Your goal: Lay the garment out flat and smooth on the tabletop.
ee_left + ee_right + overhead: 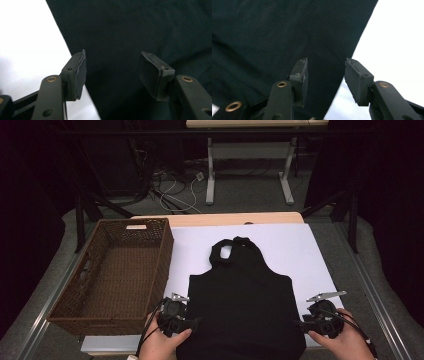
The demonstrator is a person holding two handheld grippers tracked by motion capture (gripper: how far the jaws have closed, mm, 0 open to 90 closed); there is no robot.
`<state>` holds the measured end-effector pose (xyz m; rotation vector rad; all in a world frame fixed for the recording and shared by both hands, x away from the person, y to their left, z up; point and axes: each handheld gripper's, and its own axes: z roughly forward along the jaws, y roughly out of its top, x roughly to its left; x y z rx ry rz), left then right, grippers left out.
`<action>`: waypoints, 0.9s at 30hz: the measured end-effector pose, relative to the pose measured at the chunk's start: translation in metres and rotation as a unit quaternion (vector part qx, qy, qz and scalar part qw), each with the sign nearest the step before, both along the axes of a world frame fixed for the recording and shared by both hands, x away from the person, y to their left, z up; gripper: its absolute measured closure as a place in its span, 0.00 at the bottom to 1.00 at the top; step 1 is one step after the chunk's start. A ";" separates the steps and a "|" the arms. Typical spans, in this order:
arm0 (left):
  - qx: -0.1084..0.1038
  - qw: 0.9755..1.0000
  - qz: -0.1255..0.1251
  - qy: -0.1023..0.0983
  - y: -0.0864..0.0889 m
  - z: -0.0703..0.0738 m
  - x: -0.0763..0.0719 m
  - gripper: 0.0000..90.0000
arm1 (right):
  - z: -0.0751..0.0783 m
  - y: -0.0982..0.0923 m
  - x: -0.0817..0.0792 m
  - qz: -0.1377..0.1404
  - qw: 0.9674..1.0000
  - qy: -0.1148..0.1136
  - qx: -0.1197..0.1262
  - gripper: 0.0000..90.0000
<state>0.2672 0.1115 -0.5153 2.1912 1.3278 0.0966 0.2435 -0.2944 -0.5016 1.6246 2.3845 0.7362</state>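
Observation:
A black sleeveless garment (pixel 242 295) lies flat on a white sheet (pixel 300 250), neck end away from me. My left gripper (pixel 196 323) is at the garment's lower left edge, held in a hand. In the left gripper view its jaws (pixel 113 72) stand open over the cloth (pixel 140 30), and nothing is pinched between the pads (pixel 80 72). My right gripper (pixel 300 322) is at the lower right edge. Its jaws (pixel 328 75) are open too, straddling the border of the cloth (pixel 274 32) and the white sheet (pixel 397 37).
A brown wicker basket (pixel 87 280) with nothing in it stands to the left of the sheet. The wooden table edge (pixel 225 218) runs behind it. Beyond the table are desk legs (pixel 210 175) and cables on the floor.

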 end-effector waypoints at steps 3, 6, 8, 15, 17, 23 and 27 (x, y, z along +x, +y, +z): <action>0.011 1.000 0.006 0.000 -0.002 -0.008 0.008 0.44 | -0.005 -0.001 0.006 -0.020 1.000 -0.004 -0.002 0.59; 0.030 0.999 0.014 -0.006 -0.004 -0.016 0.014 0.43 | -0.011 -0.003 0.012 -0.043 0.999 0.002 -0.005 0.59; 0.039 0.999 0.018 -0.009 -0.005 -0.020 0.017 0.42 | -0.015 -0.004 0.016 -0.052 0.999 0.000 -0.007 0.59; 0.047 0.998 0.036 -0.015 -0.005 -0.026 0.026 0.42 | -0.029 -0.006 0.028 -0.072 0.997 -0.003 -0.001 0.57; 0.059 0.997 0.042 -0.019 -0.007 -0.026 0.025 0.44 | -0.032 -0.004 0.029 -0.072 0.997 0.000 -0.007 0.57; 0.082 0.996 0.045 -0.005 -0.017 -0.022 0.027 0.65 | -0.034 0.008 0.028 -0.056 0.998 -0.012 -0.030 0.66; 0.085 0.995 0.045 0.000 -0.021 -0.021 0.033 0.76 | -0.034 0.015 0.031 -0.057 0.998 -0.008 -0.025 0.78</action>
